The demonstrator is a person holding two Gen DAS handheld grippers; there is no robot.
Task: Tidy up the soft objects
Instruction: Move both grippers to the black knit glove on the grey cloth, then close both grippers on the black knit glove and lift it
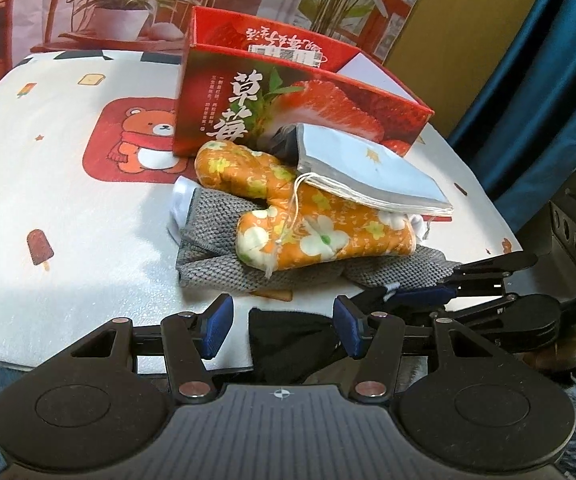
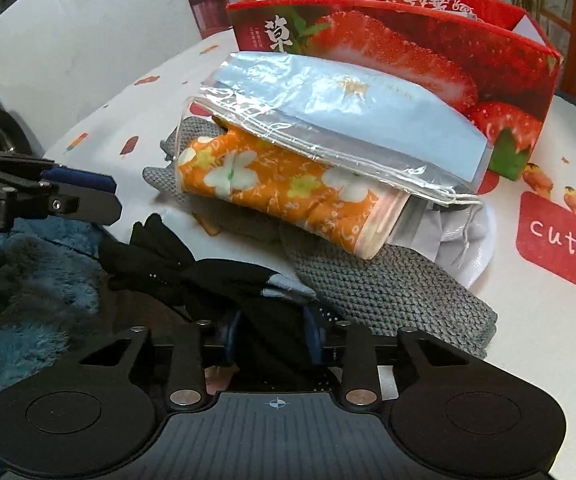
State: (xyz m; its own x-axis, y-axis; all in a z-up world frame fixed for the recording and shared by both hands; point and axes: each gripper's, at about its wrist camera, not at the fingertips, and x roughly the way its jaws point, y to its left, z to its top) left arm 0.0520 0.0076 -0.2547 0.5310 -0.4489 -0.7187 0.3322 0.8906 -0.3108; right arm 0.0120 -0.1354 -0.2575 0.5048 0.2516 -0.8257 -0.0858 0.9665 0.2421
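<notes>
A pile of soft things lies in front of a red strawberry box [image 1: 288, 92] [image 2: 428, 40]: an orange flowered oven mitt [image 1: 308, 216] [image 2: 280, 184], a grey knitted cloth [image 1: 216, 252] [image 2: 388, 292], a pale blue packet in clear plastic [image 1: 368, 168] [image 2: 348, 108] and a white item [image 2: 472, 240]. My left gripper [image 1: 284, 326] is open at the table's near edge, with black fabric [image 1: 288, 340] between its fingers. My right gripper [image 2: 273, 338] is shut on a black glove [image 2: 216, 280] that hangs off the table edge.
The table [image 1: 68, 200] has a white cartoon cover with a bear print. A blue fluffy rug [image 2: 28, 280] lies below. A blue curtain [image 1: 548, 60] hangs at the right. The right gripper shows at the right of the left wrist view [image 1: 420, 294]; the left gripper's fingers [image 2: 80, 192] show in the right wrist view.
</notes>
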